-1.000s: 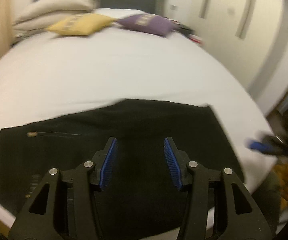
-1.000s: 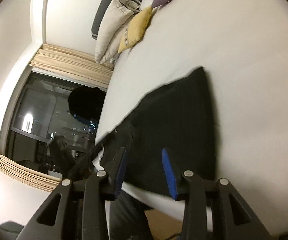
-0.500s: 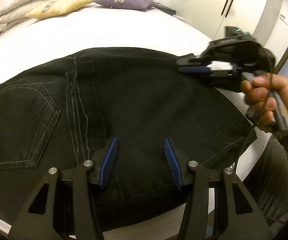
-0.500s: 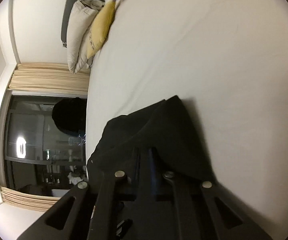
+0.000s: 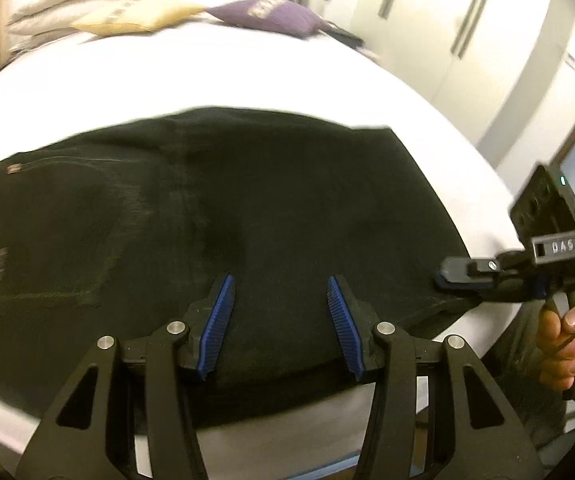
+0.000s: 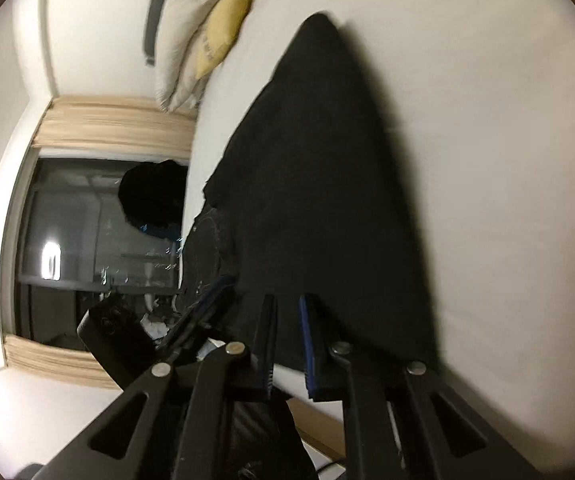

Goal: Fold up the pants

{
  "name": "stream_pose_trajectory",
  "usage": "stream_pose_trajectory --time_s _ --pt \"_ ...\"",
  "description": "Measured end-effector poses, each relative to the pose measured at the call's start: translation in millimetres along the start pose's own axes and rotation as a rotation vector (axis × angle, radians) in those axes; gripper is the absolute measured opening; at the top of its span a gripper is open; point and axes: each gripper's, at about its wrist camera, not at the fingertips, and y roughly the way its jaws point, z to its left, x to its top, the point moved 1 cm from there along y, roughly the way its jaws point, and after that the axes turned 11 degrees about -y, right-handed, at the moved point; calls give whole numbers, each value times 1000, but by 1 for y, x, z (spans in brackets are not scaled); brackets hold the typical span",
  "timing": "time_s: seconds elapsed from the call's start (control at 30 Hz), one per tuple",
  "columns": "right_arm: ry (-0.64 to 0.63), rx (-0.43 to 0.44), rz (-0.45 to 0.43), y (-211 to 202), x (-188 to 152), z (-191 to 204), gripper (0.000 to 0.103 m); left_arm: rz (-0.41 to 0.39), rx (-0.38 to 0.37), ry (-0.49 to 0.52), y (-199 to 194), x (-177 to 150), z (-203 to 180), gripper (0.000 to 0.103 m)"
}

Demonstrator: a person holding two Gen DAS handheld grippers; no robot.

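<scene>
Jeans [image 5: 247, 216]: black denim, heavy, limp; flat on bed [image 5: 167, 80].
Hold: right hem corner.
Left hand-held gripper [image 5: 279, 320]: open, empty above cloth.
Right hand-held gripper [image 6: 287, 344]: jaws just narrowing around hem, grip unclear.

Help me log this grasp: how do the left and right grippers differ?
The left gripper holds its jaws wide apart over the near edge of the pants, gripping nothing. The right gripper has jaws that have just been closing; they are now narrow, with the pants' corner between them. The left faces across the fabric, while the right comes in sideways at the bed edge. Both have black frames and blue pads.
</scene>
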Motion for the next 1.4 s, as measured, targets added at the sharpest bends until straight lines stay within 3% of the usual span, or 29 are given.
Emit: stream_pose_trajectory --time_s 0.03,0.1,0.2,0.37,0.43,0.53,0.8,1.13,1.27,1.3,1.33,1.4 --pt "-17 -24 -7 -8 -2 4 26 -22 -1 -25 -11 0 7 47" --pt "-58 -34 -51 -30 -7 16 59 -77 -17 -111 -40 1 32 49" --pt "-95 -6 -117 -50 -9 33 61 -167 -18 -296 -81 0 87 71" --pt "-94 44 -175 -56 -8 41 61 -305 15 -706 -137 -14 208 75" --pt "-94 47 -161 -47 -7 46 61 -337 22 -780 -147 -21 233 75" --pt "-107 49 -130 -32 -10 57 61 -356 -13 -851 -148 -30 255 75" --pt "-130 42 -99 -20 -12 73 61 -289 -42 -914 -104 -31 271 75" --pt "-130 43 -90 -15 -12 75 61 -342 -236 -1051 -69 -34 303 74" --pt "-127 55 -88 -11 -13 78 61 -350 -280 -1065 -56 -25 310 72" --pt "-130 60 -86 -9 -12 79 61 -348 -288 -1058 -53 -23 310 66" --pt "-132 63 -85 -8 -12 80 61 -340 -294 -1060 -51 -23 310 50" --pt "-141 61 -72 -1 -9 83 61 -318 -310 -1087 -46 -26 311 29"
